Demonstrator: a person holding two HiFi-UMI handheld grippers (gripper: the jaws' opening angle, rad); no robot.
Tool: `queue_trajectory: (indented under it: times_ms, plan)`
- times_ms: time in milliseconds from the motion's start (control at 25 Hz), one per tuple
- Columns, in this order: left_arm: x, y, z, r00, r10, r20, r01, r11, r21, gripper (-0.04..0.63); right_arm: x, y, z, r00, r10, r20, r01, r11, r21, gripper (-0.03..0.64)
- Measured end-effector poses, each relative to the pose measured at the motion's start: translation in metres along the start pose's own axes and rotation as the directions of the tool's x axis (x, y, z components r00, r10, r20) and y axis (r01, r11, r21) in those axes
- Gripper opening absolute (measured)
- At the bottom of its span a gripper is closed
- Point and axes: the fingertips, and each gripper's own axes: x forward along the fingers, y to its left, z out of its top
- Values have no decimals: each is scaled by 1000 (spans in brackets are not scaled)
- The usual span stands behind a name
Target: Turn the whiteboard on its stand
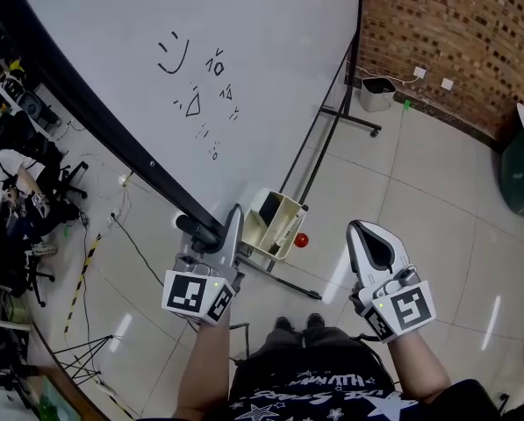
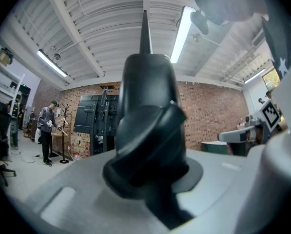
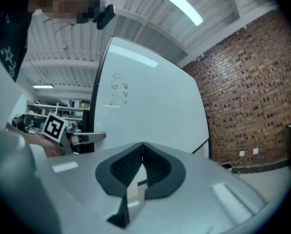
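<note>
Cream tray (image 1: 290,220) below whiteboard (image 1: 244,60) (contents unclear)

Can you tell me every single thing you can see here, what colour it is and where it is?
whiteboard: one, white with black edge and little black scribbles, tilted, top left
stand: one, black, on the floor under the board
box: one, cream, low by the stand
round thing: one, red, small, beside the box
bin: one, grey, by the brick wall
brick wall: one, red-brown, top right
sockets: two, white, low on the wall
shoes: two, dark, bottom middle
left gripper: one, grey, shut on the whiteboard's black edge
right gripper: one, grey, shut, empty
</note>
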Motion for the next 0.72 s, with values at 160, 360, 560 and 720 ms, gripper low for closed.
queue_trajectory:
  times_ms: [160, 360, 560, 720]
  plan:
    - [-20, 23, 7, 1000, -11, 2, 11, 1000, -13, 78, -3, 36, 5, 1000, -25, -7, 25, 1000, -6, 8]
    - [-24, 15, 8, 1000, -18, 1, 18, 1000, -15, 78, -18, 45, 5, 999, -49, -19, 49, 999, -9, 8]
    - [-51, 11, -1, 999, -49, 19, 49, 999, -3, 78, -34, 65, -1, 997, -75, -12, 74, 997, -29, 8]
    - [-73, 10, 4, 999, -49, 11, 49, 999, -14, 78, -41, 82, -7, 996, -93, -14, 93, 995, -33, 8]
